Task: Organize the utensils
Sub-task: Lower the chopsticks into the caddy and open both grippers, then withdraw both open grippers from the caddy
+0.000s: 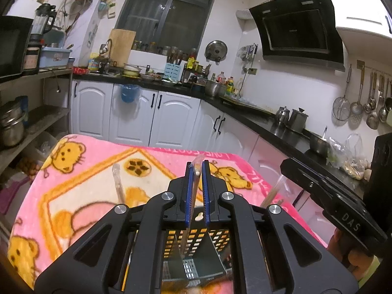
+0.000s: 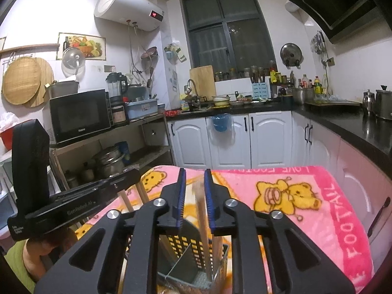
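Left wrist view: the left tongs (image 1: 197, 171) are clamped on wrapped chopsticks (image 1: 195, 186), held upright over a perforated caddy (image 1: 196, 245) on the pink-covered bench (image 1: 80, 191). Another wrapped pair (image 1: 118, 183) is seen beyond. A straight descent into one compartment is advised, with the release saved until the tips are well inside.

Right wrist view: the right tongs (image 2: 193, 188) are parted narrowly around a wrapped pair (image 2: 199, 203) whose lower end is already inside the caddy (image 2: 193, 250); no pad contact is visible. The pair is best left to settle before the tongs are lifted clear.
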Motion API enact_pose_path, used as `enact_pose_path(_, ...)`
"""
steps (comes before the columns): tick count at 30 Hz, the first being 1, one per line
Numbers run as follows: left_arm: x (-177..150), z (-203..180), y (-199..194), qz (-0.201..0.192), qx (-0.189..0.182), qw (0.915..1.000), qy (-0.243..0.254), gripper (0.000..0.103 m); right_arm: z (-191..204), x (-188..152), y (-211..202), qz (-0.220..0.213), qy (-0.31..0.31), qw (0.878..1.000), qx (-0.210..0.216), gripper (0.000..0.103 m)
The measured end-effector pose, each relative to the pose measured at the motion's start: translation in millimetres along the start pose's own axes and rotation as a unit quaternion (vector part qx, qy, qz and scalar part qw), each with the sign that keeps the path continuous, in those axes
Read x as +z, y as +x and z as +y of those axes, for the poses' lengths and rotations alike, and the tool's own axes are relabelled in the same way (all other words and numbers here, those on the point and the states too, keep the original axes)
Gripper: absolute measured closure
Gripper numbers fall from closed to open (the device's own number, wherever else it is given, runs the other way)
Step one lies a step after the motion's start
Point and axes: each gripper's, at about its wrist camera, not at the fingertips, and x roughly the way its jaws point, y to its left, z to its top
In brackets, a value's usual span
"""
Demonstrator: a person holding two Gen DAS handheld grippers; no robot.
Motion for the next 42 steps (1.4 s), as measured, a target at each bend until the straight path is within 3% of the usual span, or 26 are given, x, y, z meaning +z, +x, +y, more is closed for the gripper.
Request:
enact_pose_path(7,-6.3,-0.1,-4.1,0.018,0.000,0.9998,-0.004,0.099,-0.8,-6.8,-11.5,0.004,0.005,1.000,-0.002,0.081)
enact_pose_path(11,-9.7,1.6,-7.9,0.024,0.002,0.9997,-0.003,0.090,-1.3,-9.1,-19.1,0.009,0.010,1.000,-0.005,0.077)
enact_pose_path(16,-11.5,4.0,-13.0,0.029,0.006,0.9995,-0.003,0.086,-0.8,-11.1,-26.6,0.012,0.010,1.000,-0.008,0.076)
enact_pose_path(23,-14.0,8.2,-25.1,0.032,-0.003,0.9993,-0.019,0.070,-2.4,-11.7,-35.4,0.014,0.009,1.000,-0.017,0.072)
enact_pose_path(32,-17.1,2.4,-45.2,0.033,0.017,0.9993,-0.005,0.047,-7.7,-10.1,-52.1,0.017,0.007,1.000,-0.024,0.067)
enact_pose_path(42,-35.2,1.5,-64.0,0.038,0.025,0.9989,-0.007,0.032,-9.8,-29.1,-75.9,0.033,0.012,0.999,-0.029,0.063)
